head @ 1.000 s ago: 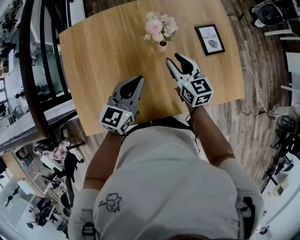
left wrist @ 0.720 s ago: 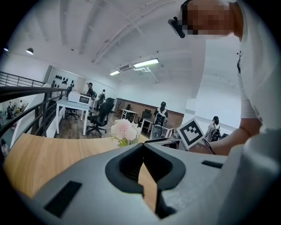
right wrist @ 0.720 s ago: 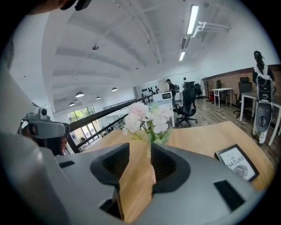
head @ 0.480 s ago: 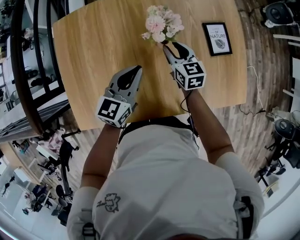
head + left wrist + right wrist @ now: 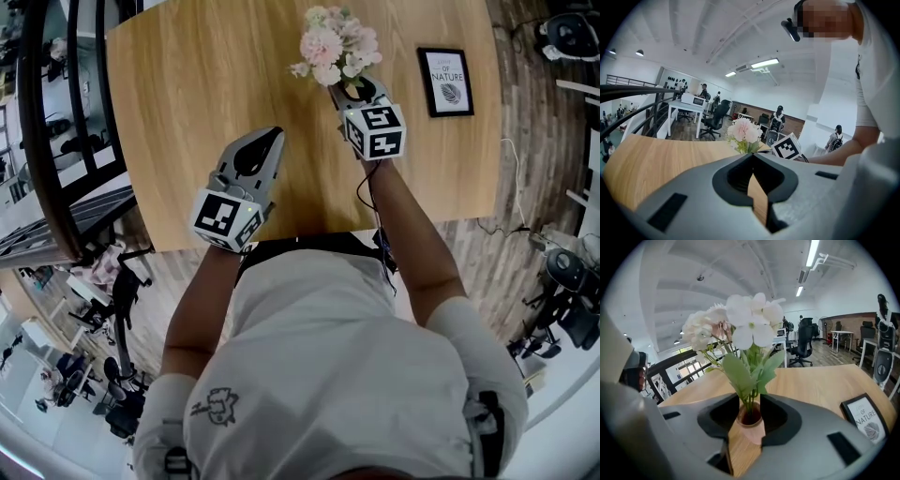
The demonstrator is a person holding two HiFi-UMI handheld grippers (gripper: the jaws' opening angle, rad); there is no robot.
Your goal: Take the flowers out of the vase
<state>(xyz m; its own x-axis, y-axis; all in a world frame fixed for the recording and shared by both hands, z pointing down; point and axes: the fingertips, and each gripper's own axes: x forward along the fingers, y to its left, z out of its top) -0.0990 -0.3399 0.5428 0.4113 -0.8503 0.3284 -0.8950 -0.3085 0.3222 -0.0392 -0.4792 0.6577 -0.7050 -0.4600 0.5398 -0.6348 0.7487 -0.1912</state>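
Head view: the flowers (image 5: 333,42) stand at the far side of the wooden table (image 5: 178,94), with the right gripper (image 5: 359,91) at their base and the left gripper (image 5: 258,150) well apart. Left gripper view: jaws clenched together, empty. Right gripper view: jaws closing either side of the pink vase (image 5: 751,423) holding the flowers, not yet gripping it.

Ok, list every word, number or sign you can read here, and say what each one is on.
"OF NATURE": on the frame on the table, also seen in the right gripper view.
Any finer print on the frame: too small to read.
Left cube and right cube: square markers only, no words.
Shirt: a small drawing, no letters readable.
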